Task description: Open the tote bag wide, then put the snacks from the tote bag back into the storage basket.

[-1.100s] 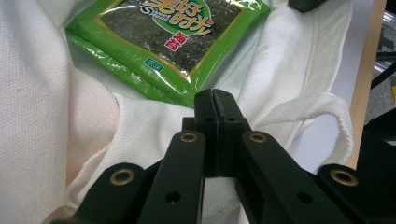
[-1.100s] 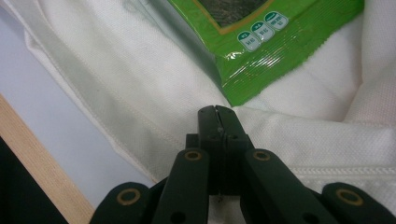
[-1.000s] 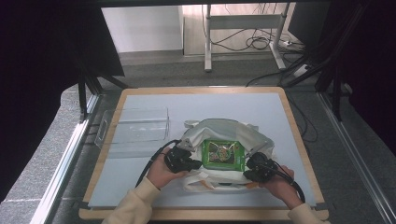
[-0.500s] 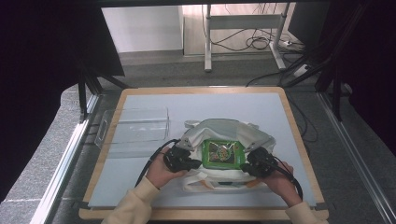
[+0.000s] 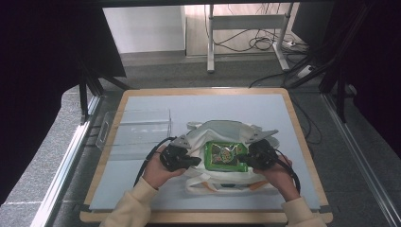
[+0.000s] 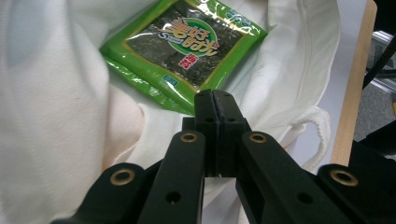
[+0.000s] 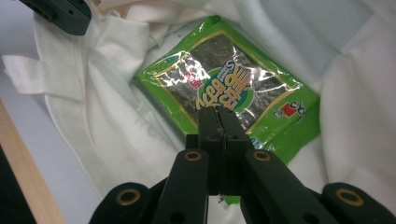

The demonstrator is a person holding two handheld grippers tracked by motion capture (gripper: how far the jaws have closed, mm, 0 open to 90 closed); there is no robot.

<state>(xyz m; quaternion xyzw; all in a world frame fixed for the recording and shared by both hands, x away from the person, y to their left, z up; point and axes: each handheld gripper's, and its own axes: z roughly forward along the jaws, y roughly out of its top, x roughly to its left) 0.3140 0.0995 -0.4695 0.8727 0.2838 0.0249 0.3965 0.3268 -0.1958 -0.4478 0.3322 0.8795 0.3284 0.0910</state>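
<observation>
Green seaweed packet (image 5: 224, 155): lies in mouth of white cloth bag (image 5: 222, 135) on surface (image 5: 156, 101).
Left hand-held gripper (image 5: 196, 162): jaws clenched at bag rim.
Right hand-held gripper (image 5: 242, 158): clenched at packet edge.
Risk: glossy packet slips; cloth bunches, blocking opening.

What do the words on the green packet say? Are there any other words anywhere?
"S": a lone letter on the round green badge of the green seaweed packet, beside big yellow Chinese characters too stylised for me to read surely.
Small red tag on the packet: white characters, too small to read.
Red square mark near the packet's corner: too blurred to read.
White cloth bag, clear box, both grippers: no words I can see.
</observation>
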